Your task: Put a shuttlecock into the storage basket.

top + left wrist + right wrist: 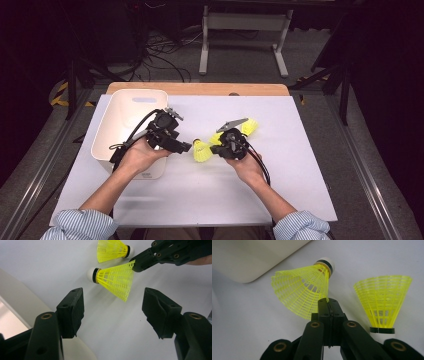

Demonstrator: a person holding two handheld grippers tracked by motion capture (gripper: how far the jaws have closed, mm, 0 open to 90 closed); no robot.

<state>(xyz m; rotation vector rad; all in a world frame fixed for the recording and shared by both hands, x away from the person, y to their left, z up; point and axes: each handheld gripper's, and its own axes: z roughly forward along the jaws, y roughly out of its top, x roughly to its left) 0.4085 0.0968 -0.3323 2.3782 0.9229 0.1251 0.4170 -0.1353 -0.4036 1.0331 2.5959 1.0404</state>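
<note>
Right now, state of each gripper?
Left gripper: open, holding nothing.
Right gripper: shut on the skirt rim of a yellow shuttlecock.

High view: the right tongs cover part of 1 yellow shuttlecock behind them. Right gripper view: the standing shuttlecock has its cork base partly behind the tongs' arm. The white bin is cut by the top edge.

high: overhead, fwd-down, far | gripper cams: close, along jaws | shared: held shuttlecock
</note>
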